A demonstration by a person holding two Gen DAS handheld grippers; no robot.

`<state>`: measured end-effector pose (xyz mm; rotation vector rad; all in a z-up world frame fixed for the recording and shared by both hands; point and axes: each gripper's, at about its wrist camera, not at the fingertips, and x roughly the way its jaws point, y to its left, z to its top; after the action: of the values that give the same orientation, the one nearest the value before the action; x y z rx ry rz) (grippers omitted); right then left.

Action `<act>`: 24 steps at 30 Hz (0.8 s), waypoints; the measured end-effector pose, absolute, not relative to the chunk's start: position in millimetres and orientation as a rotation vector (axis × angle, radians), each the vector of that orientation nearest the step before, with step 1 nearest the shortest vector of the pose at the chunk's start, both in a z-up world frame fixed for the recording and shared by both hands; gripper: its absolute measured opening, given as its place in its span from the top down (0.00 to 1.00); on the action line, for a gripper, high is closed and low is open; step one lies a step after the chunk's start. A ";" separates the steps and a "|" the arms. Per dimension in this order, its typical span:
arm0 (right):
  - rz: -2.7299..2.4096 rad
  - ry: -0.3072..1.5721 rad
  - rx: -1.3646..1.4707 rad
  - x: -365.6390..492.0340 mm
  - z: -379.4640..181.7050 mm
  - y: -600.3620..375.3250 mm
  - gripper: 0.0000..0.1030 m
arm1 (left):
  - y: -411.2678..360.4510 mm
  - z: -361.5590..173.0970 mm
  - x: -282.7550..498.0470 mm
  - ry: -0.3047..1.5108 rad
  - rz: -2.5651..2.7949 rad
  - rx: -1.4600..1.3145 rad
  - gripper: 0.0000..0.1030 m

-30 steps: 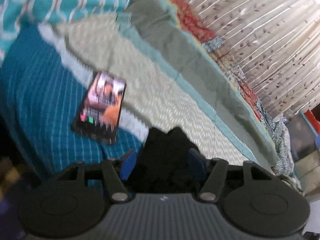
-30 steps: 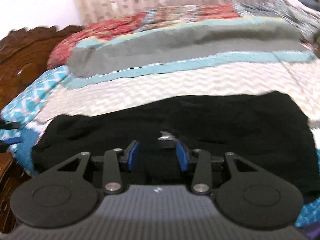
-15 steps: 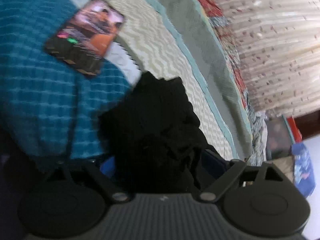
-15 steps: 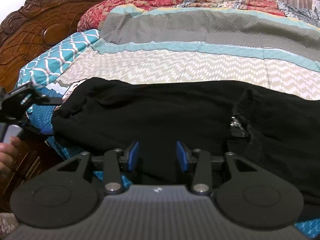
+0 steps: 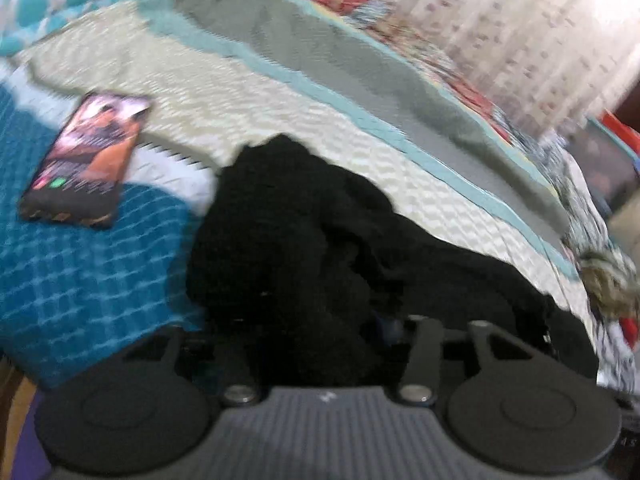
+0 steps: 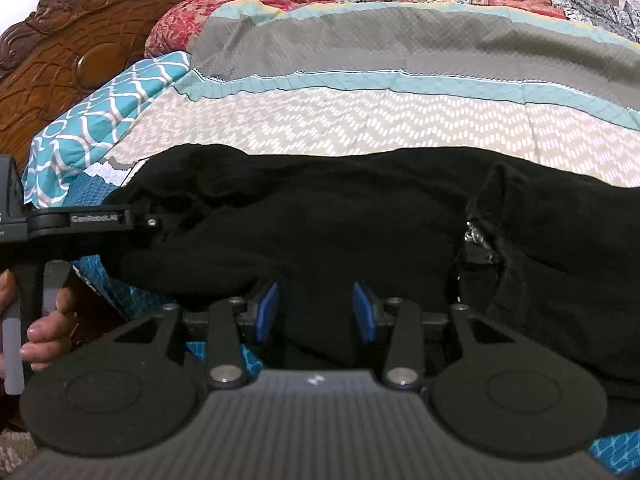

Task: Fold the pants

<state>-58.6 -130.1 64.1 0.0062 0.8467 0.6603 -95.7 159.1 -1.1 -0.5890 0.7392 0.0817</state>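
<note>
The black pants (image 6: 320, 216) lie stretched across the near edge of the bed (image 6: 360, 120), on its striped and chevron quilt. From the right wrist view, the right claw (image 6: 316, 312) sits low at 6 o'clock with its blue pads part open; black cloth fills the gap between them, but whether the pads press on it cannot be told. A metal zipper (image 6: 476, 236) glints at 3 o'clock in a fold of the cloth.

In the left wrist view, blurred, a bunched end of the pants (image 5: 304, 248) is heaped right at the left claw (image 5: 312, 344). Its jaws are closing with cloth between them; the pads are buried in the black fabric, so the grip itself cannot be made out.

A phone (image 5: 86, 160) with a lit screen lies on the teal bedcover at 10 o'clock, apart from the pants. A carved wooden headboard (image 6: 76, 36) stands at 10 o'clock in the right view. At 9 o'clock there, the left claw's (image 6: 132, 220) arm reads "GenRobot.AI", and a hand (image 6: 44, 328) grips its handle.
</note>
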 end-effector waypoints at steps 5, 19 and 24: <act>0.669 0.860 0.007 -57.2 62.6 -127.7 0.57 | 188.1 -12.7 -93.8 0.730 0.072 -0.788 0.45; 0.660 1.021 0.258 -23.8 33.2 -148.8 0.65 | 104.2 75.8 -67.6 0.569 -0.126 -0.483 0.83; 0.600 0.913 0.540 -22.4 50.1 -216.4 0.64 | 7.7 102.0 -45.9 0.546 -0.310 -0.233 0.82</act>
<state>-22.4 -216.4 50.1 0.5401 0.9128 0.5997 -45.9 7.7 102.0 -0.2330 0.5458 -0.3099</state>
